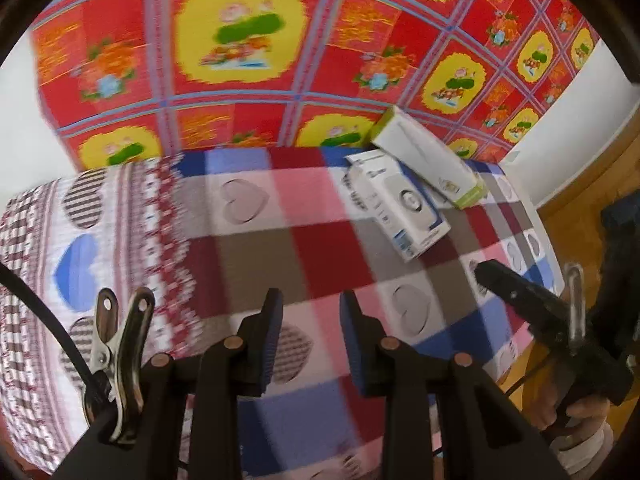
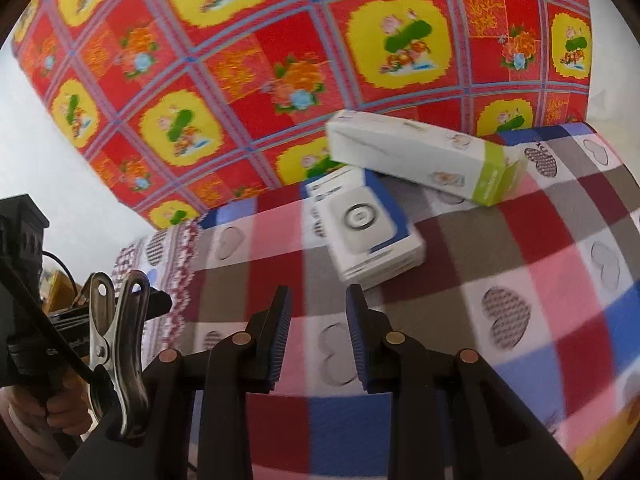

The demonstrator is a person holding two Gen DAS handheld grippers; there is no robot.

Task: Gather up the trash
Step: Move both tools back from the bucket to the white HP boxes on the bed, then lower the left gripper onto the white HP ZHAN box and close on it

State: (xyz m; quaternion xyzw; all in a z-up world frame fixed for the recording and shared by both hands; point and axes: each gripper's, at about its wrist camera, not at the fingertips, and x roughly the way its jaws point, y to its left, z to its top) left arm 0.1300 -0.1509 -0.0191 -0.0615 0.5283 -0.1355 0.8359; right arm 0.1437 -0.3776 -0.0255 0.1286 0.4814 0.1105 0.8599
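Note:
Two empty cardboard boxes lie on a checked heart-pattern cloth. A white box with blue edges point(image 1: 400, 208) point(image 2: 366, 224) lies flat. A longer white box with a green end point(image 1: 430, 158) point(image 2: 420, 160) rests partly on top of it, toward the back. My left gripper point(image 1: 310, 312) is open and empty, above the cloth, left of and nearer than the boxes. My right gripper point(image 2: 318, 308) is open and empty, just in front of the blue-edged box. The right gripper also shows at the right edge of the left wrist view point(image 1: 532, 308).
The checked cloth point(image 1: 256, 248) point(image 2: 500, 264) covers a table. Behind it hangs a red and yellow flowered sheet point(image 1: 240, 40) point(image 2: 280, 60). White wall and a wooden floor point(image 1: 580, 184) lie to the right. A steel clip point(image 1: 116, 344) point(image 2: 116, 340) is fixed on each gripper.

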